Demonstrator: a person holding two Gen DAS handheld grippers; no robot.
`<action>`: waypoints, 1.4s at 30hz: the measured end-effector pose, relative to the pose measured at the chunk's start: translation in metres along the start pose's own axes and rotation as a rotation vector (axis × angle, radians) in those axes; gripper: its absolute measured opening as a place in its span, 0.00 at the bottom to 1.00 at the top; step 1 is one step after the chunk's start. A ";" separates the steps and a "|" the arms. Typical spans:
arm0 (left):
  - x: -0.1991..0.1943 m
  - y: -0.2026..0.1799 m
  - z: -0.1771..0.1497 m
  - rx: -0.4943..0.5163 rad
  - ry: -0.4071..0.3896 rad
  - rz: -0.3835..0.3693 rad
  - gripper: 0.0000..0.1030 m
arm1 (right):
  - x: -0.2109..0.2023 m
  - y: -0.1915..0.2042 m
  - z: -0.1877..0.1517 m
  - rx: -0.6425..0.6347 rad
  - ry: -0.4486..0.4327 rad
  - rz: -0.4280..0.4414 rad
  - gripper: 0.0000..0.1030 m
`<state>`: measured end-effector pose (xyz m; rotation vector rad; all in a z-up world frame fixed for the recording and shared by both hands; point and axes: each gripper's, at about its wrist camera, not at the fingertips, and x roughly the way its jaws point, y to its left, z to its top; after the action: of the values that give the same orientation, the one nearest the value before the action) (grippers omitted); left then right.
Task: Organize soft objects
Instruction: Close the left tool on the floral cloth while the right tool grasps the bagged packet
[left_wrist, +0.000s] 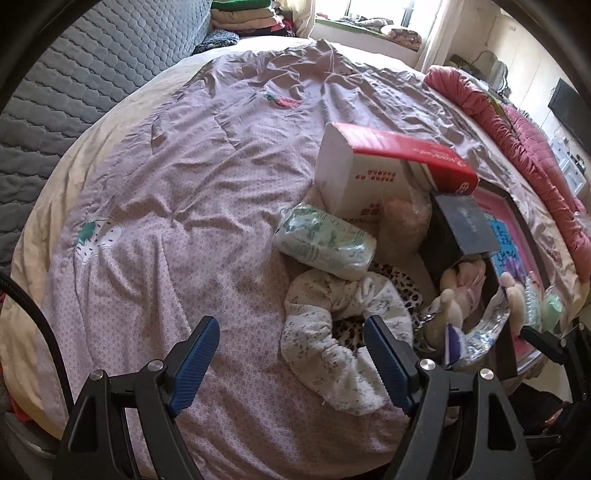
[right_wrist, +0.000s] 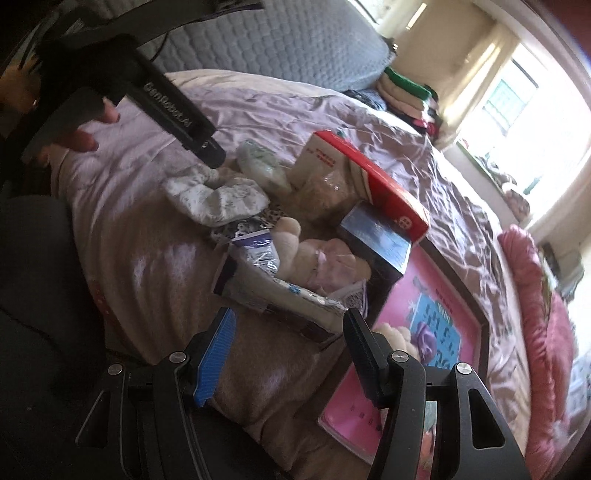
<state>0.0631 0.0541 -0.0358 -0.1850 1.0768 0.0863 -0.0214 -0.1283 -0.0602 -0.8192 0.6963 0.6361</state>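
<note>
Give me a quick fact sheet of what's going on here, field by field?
Setting: a bed under a wrinkled mauve bedspread
Pile: floral padded garment, green-printed soft pack, red and white box, cream plush toy, pink picture book
Left gripper: open, hanging over the floral padded garment, nothing held
Right gripper: open, empty, near the pile's crinkly plastic packaging
Sorting: apparently not begun; items lie heaped together

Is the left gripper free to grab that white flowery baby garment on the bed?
Probably yes. The left gripper is open just above the floral garment, whose near sleeve lies uncovered on the bedspread. The tissue pack sits beyond it, not in the way.
</note>
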 end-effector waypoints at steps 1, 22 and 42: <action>0.001 0.001 0.000 -0.002 0.003 -0.003 0.77 | 0.002 0.002 0.001 -0.021 0.003 0.000 0.61; 0.016 0.001 -0.001 -0.011 0.009 -0.040 0.77 | 0.064 0.024 0.013 -0.291 0.021 -0.021 0.59; 0.044 0.004 -0.004 -0.006 0.047 -0.081 0.30 | 0.047 -0.066 0.022 0.264 -0.097 0.201 0.41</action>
<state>0.0793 0.0565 -0.0770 -0.2366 1.1142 0.0120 0.0624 -0.1345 -0.0564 -0.4746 0.7609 0.7409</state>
